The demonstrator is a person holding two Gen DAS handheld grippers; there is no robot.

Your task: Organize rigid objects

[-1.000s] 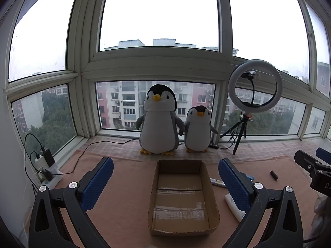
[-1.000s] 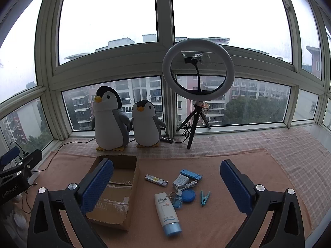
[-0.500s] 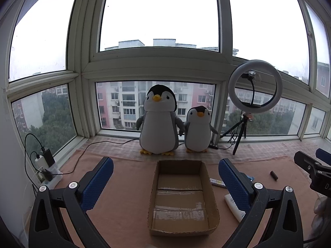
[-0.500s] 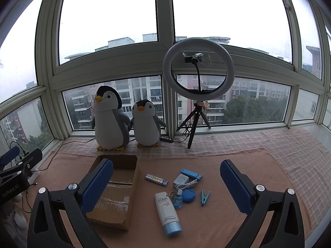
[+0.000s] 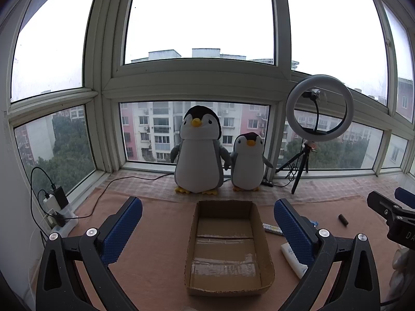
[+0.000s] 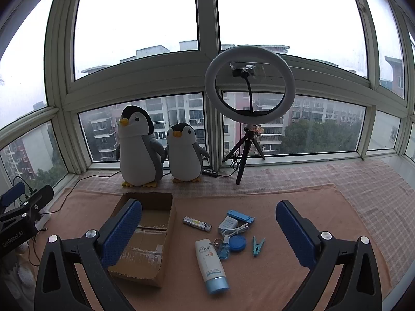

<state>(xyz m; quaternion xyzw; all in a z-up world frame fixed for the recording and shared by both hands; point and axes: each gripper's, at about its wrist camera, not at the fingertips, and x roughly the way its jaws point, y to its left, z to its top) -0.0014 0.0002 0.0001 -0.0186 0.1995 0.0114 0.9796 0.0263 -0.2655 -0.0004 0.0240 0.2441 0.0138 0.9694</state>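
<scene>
Both claws spread apart, empty: my left gripper over the cardboard box; my right gripper above the sunscreen tube, light, slick; I'd clamp its midsection.

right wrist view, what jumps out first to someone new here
Two plush penguins stand at the window, beside a ring light on a tripod. On the pink mat, an empty cardboard box sits left of a cluster of small items led by a white sunscreen tube.
</scene>
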